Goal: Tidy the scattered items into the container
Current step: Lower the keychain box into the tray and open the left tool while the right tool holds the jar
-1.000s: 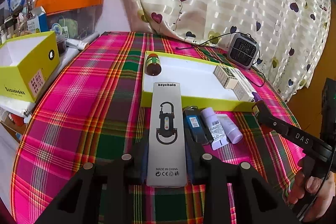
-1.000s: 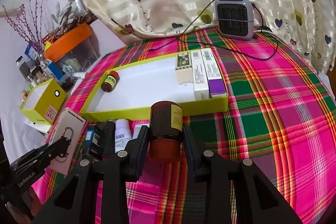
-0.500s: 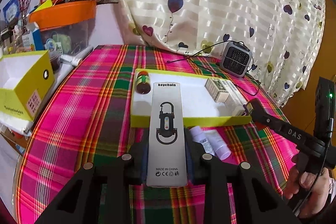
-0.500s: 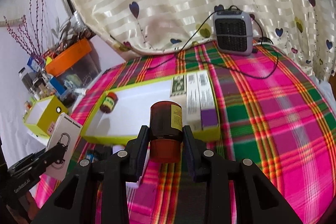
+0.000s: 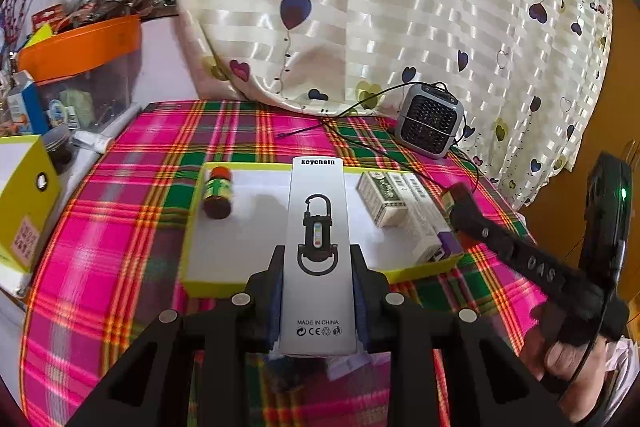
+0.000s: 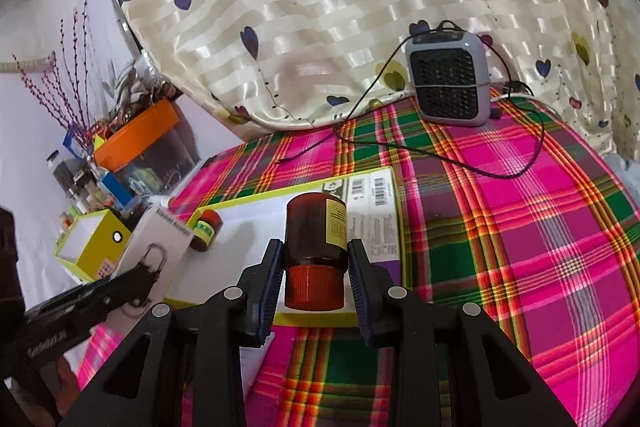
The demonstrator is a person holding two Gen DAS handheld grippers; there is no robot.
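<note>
Cream curtains dotted with hearts are hanging behind a tabletop covered in pink, green and orange plaid cloth. On it we are seeing a shallow yellow-rimmed tray with a white floor, the container for the scattered items. Inside the tray, a small brown bottle with a green label is lying on its side near the left wall, and several slim cartons are lying side by side along the right wall. A small grey heater with a black cord is standing beyond the tray, near the curtain.

Our left hand-held gripper is clamping a long grey keychain box by its two long sides, holding it above the tray's near edge with the printed end pointing away from us. Our right hand-held gripper is squeezing an amber bottle with a yellow label just above its orange cap; the cap is facing us, and the bottle is hanging over the tray's near right part. Off to the left, a yellow open box and an orange-lidded bin are sitting beside the tabletop.
</note>
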